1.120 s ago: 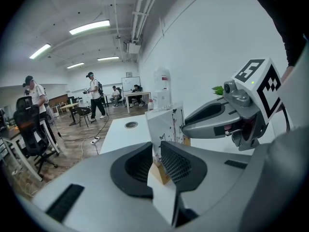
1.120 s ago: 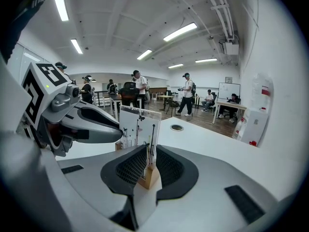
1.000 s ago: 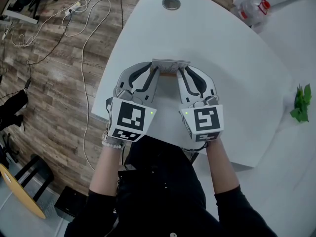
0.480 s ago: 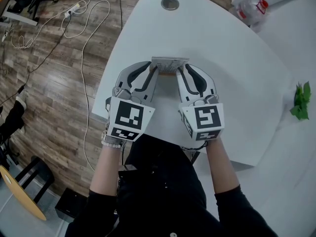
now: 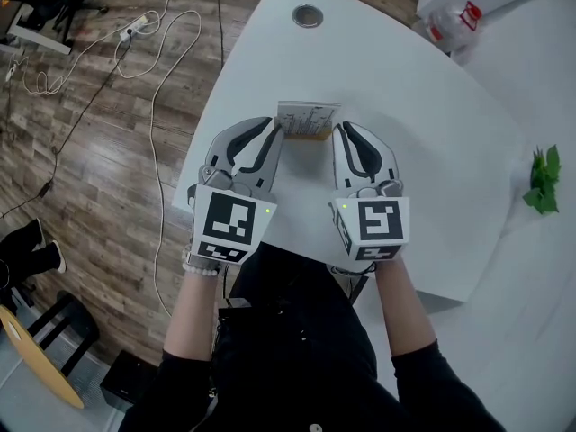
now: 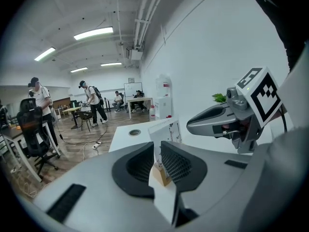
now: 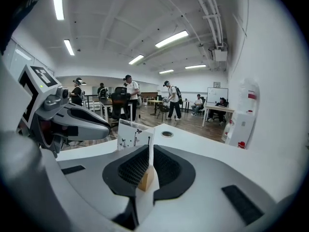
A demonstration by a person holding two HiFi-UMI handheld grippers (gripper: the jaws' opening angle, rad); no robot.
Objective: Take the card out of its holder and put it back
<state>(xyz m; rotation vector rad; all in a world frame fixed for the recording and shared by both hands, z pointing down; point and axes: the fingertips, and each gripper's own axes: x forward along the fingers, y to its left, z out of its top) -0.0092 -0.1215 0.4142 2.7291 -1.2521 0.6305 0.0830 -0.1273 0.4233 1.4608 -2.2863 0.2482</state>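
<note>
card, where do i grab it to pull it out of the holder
Grip the card by a side edge, above the wooden holder, with the jaws flat on its two faces, coming in from that end. It stands thin and upright, its bottom edge in the holder, so only the upper part is free.

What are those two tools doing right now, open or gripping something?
Left tool: closed on the left end of the card, which stands in its wooden holder.
Right tool: closed on the card's right end.

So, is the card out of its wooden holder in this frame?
No, the card stands upright in the wooden holder on the table, its base seated in the wood between the left tool and right tool.
</note>
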